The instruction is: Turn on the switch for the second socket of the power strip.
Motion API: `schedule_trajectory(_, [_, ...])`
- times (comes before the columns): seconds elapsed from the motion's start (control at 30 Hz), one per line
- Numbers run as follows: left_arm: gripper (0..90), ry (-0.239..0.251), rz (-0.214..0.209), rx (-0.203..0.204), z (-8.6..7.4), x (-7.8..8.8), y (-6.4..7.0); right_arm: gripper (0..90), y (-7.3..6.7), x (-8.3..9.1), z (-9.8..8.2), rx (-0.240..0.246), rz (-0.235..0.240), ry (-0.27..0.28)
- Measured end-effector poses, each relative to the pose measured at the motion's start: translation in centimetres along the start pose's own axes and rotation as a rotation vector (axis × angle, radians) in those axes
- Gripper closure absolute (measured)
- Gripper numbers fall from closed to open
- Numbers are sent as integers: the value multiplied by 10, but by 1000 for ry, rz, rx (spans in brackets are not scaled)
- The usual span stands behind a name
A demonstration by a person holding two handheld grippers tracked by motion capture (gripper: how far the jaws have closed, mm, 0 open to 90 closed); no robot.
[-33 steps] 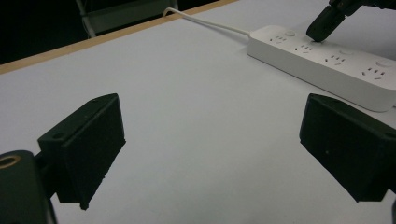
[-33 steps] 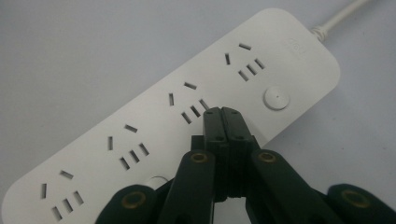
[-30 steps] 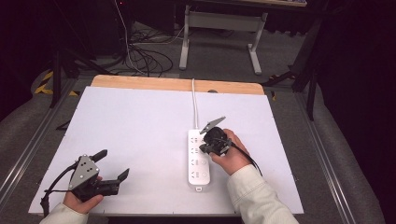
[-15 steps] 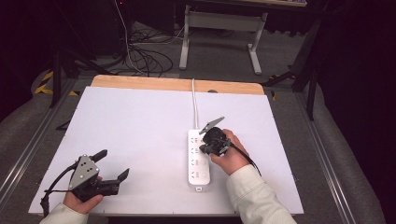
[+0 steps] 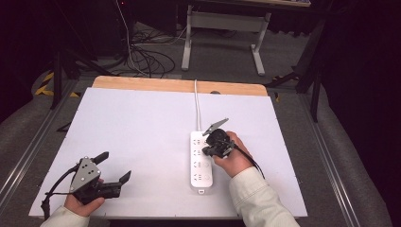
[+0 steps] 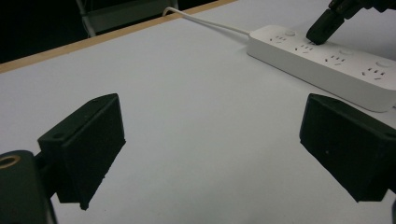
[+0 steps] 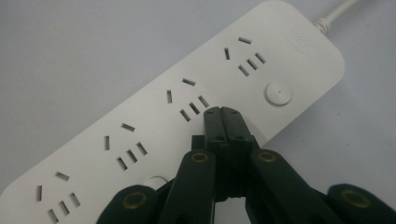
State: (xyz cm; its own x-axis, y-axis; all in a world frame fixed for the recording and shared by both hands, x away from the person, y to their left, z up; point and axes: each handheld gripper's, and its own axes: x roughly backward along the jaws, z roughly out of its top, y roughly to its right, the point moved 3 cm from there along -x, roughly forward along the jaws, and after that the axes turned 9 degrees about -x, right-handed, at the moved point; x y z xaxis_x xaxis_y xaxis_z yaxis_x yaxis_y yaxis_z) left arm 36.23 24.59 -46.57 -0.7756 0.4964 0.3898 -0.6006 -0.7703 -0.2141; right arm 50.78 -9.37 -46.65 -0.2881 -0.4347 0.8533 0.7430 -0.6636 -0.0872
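White table [image 5: 142, 123], so left to right: the left hand-held gripper [image 5: 116, 171] sits near the front edge, jaws wide and empty. Right of centre lies the power strip [image 5: 199, 158], glossy rigid plastic, probably light and slidey, so I'd pinch its long sides. The right hand-held gripper [image 7: 223, 114] is closed, tips on its top.

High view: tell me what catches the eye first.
A white power strip lies right of centre on the white table, its cord running to the far edge. The right tool, jaws shut, points down at the strip. The left tool rests open at the near left corner.
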Motion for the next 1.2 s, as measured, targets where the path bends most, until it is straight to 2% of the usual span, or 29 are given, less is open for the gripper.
schedule_trajectory(0.07, [71, -1, 0, -1, 0, 0, 0, 900, -1, 0, 0, 6, -12, -2])
schedule_trajectory(0.3, [71, -1, 1, -3, 0, 0, -1, 900, 0, 2, -1, 6, 6, 6])
schedule_trajectory(0.37, [71, -1, 2, -4, 0, 0, -1, 900, 0, 6, 0, 19, -13, 39])
schedule_trajectory(0.4, [71, -2, 2, -4, 0, 0, -1, 900, 0, 6, 0, 19, -13, 39])
schedule_trajectory(0.5, [71, -1, 0, -1, 0, 0, 0, 900, -4, 15, 2, 45, -8, 97])
schedule_trajectory(0.63, [71, 0, 1, 1, 0, 0, 0, 900, -6, 22, 5, 49, 0, 123])
schedule_trajectory(0.87, [71, -2, 1, -2, 0, 0, 0, 900, -7, 43, 13, 54, -10, 217])
schedule_trajectory(1.2, [71, -1, 3, 2, 0, 0, 0, 900, -12, 50, 17, 69, -12, 244])
